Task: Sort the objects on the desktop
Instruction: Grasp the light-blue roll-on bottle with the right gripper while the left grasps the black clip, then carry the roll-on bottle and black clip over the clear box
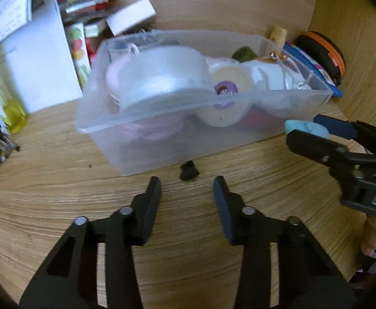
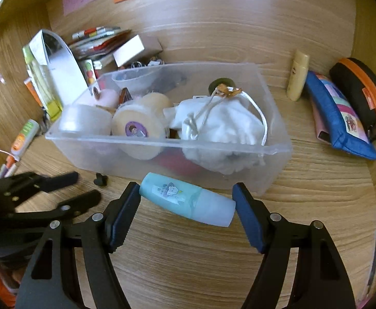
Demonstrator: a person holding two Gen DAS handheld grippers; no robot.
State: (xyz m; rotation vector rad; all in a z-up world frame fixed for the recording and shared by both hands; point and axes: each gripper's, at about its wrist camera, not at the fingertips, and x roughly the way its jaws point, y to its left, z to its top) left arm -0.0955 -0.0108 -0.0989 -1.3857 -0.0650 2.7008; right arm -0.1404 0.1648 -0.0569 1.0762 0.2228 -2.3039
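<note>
Both grippers are basically the same build: matte black plastic linkage arms with triangular cutouts and round silver pivot pins at the joints. The left gripper [image 1: 187, 189] has dark flat pads on its jaws. The right gripper [image 2: 186, 206] has blue pads, one with a sawtooth edge. Its black body carries white lettering, partly cut off, with small screws along the finger. Bare fingers [image 1: 373, 239] wrap its handle.

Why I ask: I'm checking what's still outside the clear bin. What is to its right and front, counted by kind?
Zip cases: 2 (blue pouch, black-and-orange case)
Bottles: 2 (cream bottle; teal bottle, held in the right claw)
Small black bit: 1
Pink flat item under the blue pouch: 1
Total: 6
</note>
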